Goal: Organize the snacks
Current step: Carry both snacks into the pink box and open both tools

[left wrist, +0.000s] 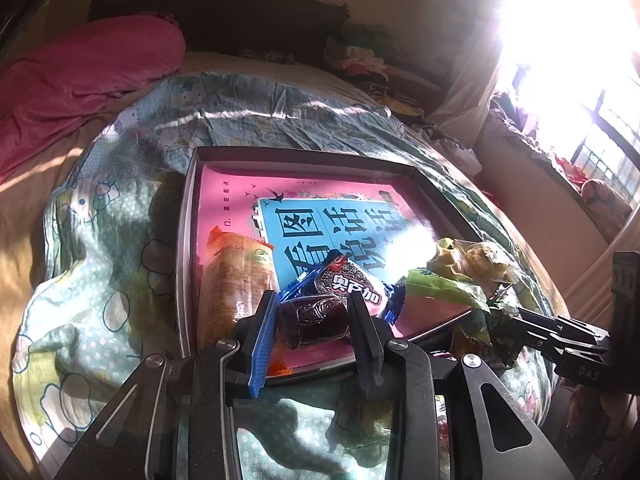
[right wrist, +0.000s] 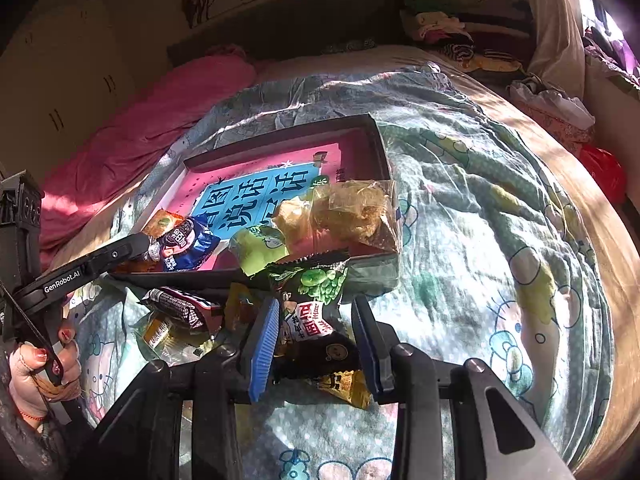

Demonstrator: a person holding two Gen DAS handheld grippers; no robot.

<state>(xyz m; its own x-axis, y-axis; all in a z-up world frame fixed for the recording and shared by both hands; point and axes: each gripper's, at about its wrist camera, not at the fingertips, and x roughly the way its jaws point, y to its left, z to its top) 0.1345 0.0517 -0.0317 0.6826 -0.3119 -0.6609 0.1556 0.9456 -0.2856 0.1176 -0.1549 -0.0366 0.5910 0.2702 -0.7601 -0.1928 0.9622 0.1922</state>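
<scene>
Both grippers are clamped on snacks above a shallow box lying on a cartoon-print quilt on a bed. Left gripper: its two jaws squeeze a dark brown wrapped cookie, held over the near edge of the box. Just beyond it, inside the box, lie a blue cookie packet and, to its left, an orange cracker packet, all resting on a pink book. Right gripper: its jaws pinch a green pea snack bag just outside the box's near right corner. A clear bag of yellowish snacks sits in that corner. More packets lie on the quilt, left of the right gripper.
</scene>
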